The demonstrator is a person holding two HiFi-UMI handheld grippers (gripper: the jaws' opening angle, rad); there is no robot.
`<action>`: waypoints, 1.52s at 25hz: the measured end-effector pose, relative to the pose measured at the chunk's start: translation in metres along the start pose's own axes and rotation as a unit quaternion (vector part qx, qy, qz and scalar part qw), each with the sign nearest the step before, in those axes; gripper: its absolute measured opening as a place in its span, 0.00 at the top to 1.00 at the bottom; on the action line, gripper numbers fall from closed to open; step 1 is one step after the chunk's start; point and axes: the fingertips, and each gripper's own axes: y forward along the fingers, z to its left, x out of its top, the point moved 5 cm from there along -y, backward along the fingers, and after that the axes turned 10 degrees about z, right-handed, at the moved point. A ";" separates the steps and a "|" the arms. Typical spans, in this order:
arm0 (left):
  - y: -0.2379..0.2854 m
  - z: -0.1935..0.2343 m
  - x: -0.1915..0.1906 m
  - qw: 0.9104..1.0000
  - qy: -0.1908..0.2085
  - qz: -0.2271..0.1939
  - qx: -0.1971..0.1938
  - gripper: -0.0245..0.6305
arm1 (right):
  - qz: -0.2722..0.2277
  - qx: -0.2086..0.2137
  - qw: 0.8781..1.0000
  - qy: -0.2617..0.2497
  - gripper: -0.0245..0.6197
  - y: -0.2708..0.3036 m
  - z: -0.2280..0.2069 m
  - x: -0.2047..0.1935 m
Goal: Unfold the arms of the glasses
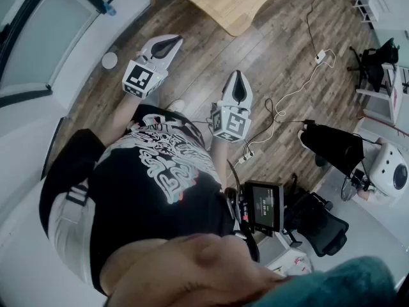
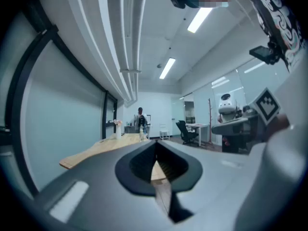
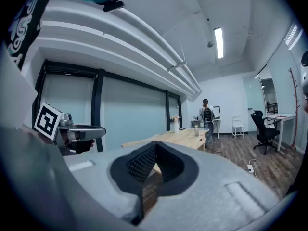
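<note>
Fingers of the left gripper closed together, tips meeting, nothing between. Fingers of the right gripper closed likewise, also bare. Both held side by side, pointing toward the wooden surface, short of its near edge, above the plank floor. Glasses: place relative to the fingers cannot be told.

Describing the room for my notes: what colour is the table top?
The table is light natural wood, clearest in the head view.
</note>
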 end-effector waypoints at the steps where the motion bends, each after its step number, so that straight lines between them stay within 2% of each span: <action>1: -0.003 -0.004 0.000 1.000 0.000 0.001 0.000 0.98 | 0.001 0.000 1.000 0.000 0.96 -0.004 0.000 -0.001; 13: -0.011 -0.029 -0.004 1.000 -0.015 0.007 0.003 0.98 | 0.008 0.008 1.000 0.006 0.96 -0.026 -0.010 -0.011; 17: -0.013 -0.024 -0.012 1.000 -0.023 0.009 0.009 0.98 | 0.007 0.019 0.999 0.025 0.96 -0.022 -0.010 -0.016; 22: -0.007 -0.008 -0.014 0.999 -0.038 0.004 0.023 0.98 | 0.013 0.028 0.999 0.014 0.96 -0.008 -0.009 -0.013; 30: 0.038 0.024 -0.010 0.999 -0.041 0.003 0.020 0.98 | 0.023 0.033 0.999 0.001 0.96 0.043 -0.022 -0.003; 38: 0.127 0.098 0.002 0.999 -0.040 0.010 0.012 0.98 | 0.032 0.034 0.999 0.000 0.96 0.152 -0.049 0.021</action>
